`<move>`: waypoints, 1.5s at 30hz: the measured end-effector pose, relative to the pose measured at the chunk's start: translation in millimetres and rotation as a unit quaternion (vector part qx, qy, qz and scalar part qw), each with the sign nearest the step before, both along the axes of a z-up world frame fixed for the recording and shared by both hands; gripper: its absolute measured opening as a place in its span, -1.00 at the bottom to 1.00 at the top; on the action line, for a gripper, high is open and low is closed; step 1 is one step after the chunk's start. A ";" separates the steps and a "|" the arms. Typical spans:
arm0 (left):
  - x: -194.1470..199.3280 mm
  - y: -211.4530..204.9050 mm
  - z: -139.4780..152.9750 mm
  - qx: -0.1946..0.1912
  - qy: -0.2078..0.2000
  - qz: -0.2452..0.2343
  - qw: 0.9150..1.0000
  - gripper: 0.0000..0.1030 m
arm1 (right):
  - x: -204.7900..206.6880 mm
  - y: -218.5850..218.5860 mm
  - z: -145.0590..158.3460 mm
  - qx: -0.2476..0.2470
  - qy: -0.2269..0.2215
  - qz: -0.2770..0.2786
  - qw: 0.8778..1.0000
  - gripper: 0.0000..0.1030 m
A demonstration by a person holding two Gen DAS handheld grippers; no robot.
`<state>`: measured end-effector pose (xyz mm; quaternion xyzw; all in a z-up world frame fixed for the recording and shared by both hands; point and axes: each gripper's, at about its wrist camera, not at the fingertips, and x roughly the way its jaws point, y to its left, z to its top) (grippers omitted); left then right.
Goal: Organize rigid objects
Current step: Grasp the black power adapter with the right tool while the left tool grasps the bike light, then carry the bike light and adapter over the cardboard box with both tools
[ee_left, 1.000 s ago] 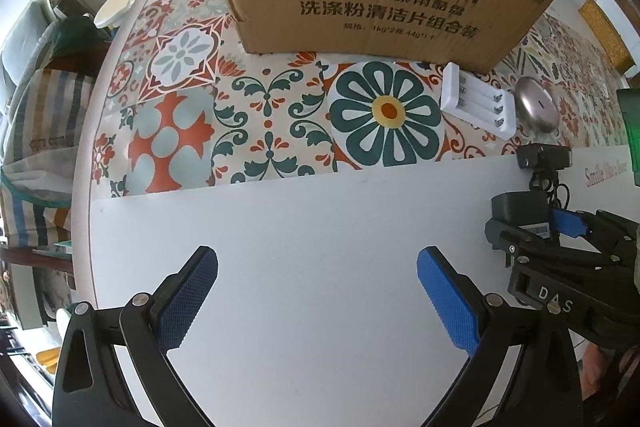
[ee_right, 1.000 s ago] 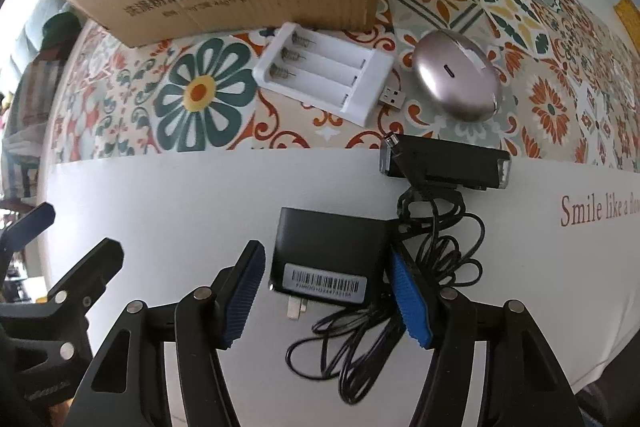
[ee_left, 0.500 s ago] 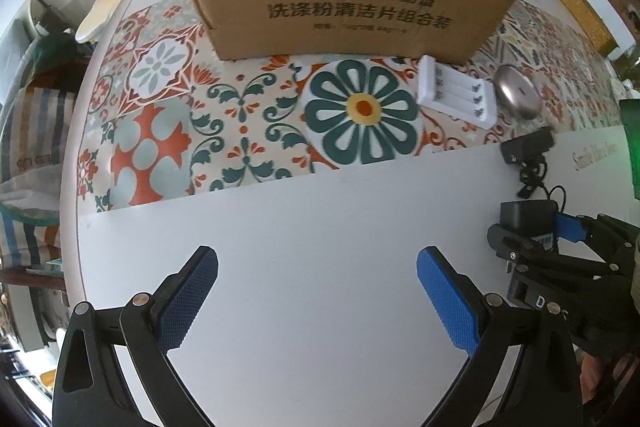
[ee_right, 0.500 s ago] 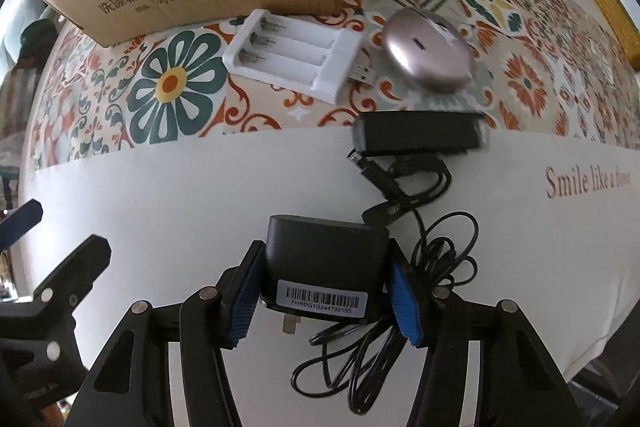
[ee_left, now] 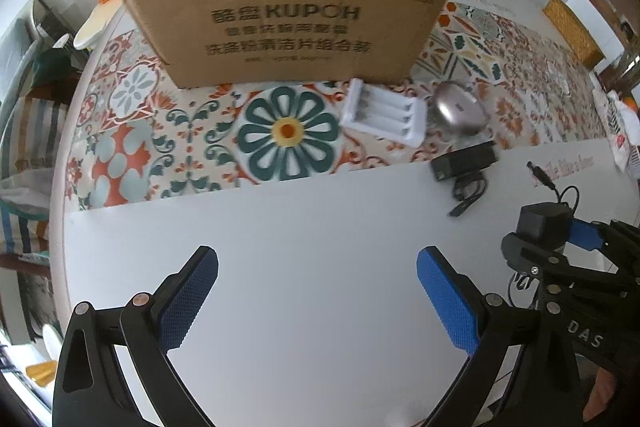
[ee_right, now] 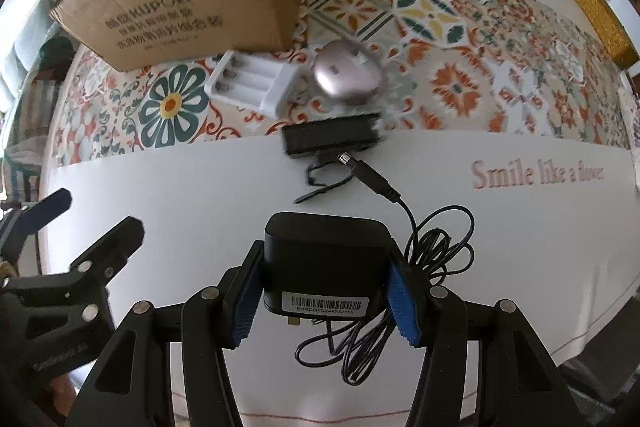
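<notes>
A second ago the adapter [ee_right: 326, 263] lay flat on the table [ee_left: 320, 235] between the loose blue pads; now the right gripper [ee_right: 324, 297] has closed its jaws on it and lifted it, both pads pressing its sides. Its cable [ee_right: 436, 251] hangs in loops under it, and the plug [ee_right: 366, 173] points up toward the black bar [ee_right: 332, 137]. The box [ee_left: 292, 15] looks farther away, and its open top is now visible. The left gripper [ee_left: 316, 301] stays wide open with nothing between the pads, over bare white cloth. There is free room between both grippers and the box. The charger [ee_left: 382, 113] and the silver case [ee_left: 458, 107] lie just before the box, on the patterned cloth. A chair stands behind the table.
</notes>
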<state>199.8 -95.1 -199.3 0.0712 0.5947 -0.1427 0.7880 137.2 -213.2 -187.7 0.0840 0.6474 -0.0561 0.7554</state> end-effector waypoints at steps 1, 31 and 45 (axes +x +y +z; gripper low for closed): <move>-1.3 -4.3 1.5 -0.002 -0.001 0.004 1.000 0.97 | -1.6 -6.6 3.9 -0.003 -0.004 0.005 1.000 0.08; 30.5 -143.3 -36.5 -0.002 0.024 0.055 0.998 0.88 | 46.9 -146.3 0.9 -0.053 -0.014 0.092 0.994 0.08; 44.8 -153.1 -68.2 0.010 0.044 0.067 0.997 0.58 | 58.6 -152.6 -25.1 -0.048 0.003 0.103 0.994 0.09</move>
